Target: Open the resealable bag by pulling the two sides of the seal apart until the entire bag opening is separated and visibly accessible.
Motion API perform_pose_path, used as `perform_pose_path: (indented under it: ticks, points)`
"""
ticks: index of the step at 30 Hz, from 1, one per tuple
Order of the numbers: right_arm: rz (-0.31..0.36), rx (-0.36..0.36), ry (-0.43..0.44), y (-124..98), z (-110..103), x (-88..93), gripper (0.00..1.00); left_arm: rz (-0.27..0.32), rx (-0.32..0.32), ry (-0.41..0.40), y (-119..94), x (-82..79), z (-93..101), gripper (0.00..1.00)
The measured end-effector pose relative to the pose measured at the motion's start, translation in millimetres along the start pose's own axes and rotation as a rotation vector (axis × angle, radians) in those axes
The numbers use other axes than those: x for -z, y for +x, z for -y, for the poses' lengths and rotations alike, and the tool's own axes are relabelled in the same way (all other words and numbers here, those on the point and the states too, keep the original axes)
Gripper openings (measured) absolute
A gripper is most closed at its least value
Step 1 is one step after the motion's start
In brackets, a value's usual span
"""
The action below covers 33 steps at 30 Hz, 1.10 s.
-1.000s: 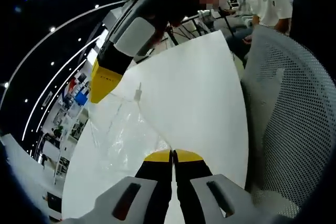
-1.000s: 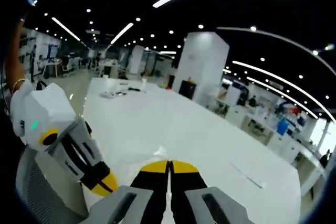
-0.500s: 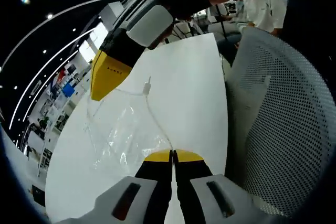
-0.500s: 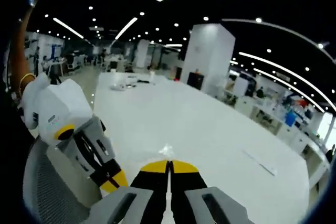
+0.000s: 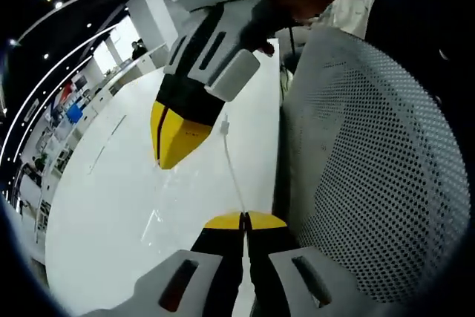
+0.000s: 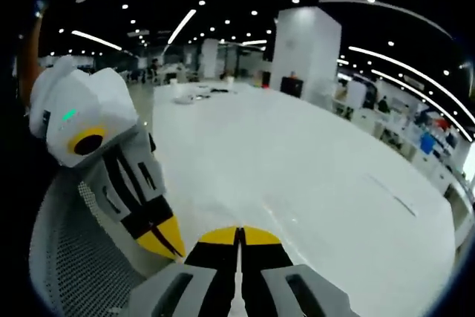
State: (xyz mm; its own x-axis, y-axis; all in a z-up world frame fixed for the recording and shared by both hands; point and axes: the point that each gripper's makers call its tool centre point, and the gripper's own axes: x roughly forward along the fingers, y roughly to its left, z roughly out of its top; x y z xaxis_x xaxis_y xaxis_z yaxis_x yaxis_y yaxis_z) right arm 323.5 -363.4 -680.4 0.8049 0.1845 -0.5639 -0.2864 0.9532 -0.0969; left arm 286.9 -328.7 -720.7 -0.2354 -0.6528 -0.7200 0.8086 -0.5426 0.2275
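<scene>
The left hand-held gripper (image 5: pixel 243 222) has its jaws pressed together on one side of the resealable bag (image 5: pixel 159 217), whose clear film hangs ahead and to the left of it over the white desk (image 5: pixel 96 206). From its tips the seal strip (image 5: pixel 231 172) runs straight ahead, up to the right hand-held gripper (image 5: pixel 172 157), which is likewise closed, seemingly on the bag's other side. The seal's long axis thus lies between the two, so the parting pull should go across that line, each gripper drawing away from the other. A mesh chair (image 5: pixel 378 161) stands just right.
</scene>
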Motion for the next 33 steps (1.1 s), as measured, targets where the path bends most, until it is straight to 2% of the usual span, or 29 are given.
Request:
perform_pose_path:
  ticks: [2,7,9,12,15,18,24,29,33]
  points:
    - [-0.036,-0.004,-0.018,3.1,-1.2,7.5,0.0,-0.002,0.0,-0.008,1.4,0.7,-0.8,0.0]
    - [-0.059,0.005,-0.023,8.6,0.9,14.9,0.0,-0.003,-0.015,-0.066,3.5,1.9,-8.5,0.0]
    - [-0.08,0.019,-0.067,8.7,3.7,16.4,0.0,0.021,-0.028,-0.138,2.7,-0.9,-14.0,0.01]
    - [-0.094,0.038,-0.105,9.0,7.9,16.9,0.0,0.038,-0.047,-0.179,-0.1,-3.3,-21.3,0.04]
    - [-0.105,0.049,-0.13,11.5,12.9,18.2,0.0,0.039,-0.058,-0.199,-2.2,-3.2,-25.4,0.12]
    - [-0.119,0.05,-0.147,13.8,16.6,19.0,0.0,0.1,-0.062,-0.29,-7.4,-11.4,-30.0,0.21]
    - [-0.13,0.061,-0.189,16.2,25.4,17.9,0.0,0.15,-0.093,-0.342,-20.2,-19.0,-41.1,0.32]
    - [-0.147,0.052,-0.214,20.6,33.8,21.0,0.0,0.172,-0.112,-0.406,-25.7,-15.1,-46.4,0.47]
    - [-0.153,0.057,-0.232,23.4,42.1,21.4,0.0,0.178,-0.135,-0.42,-29.9,-10.3,-48.8,0.55]
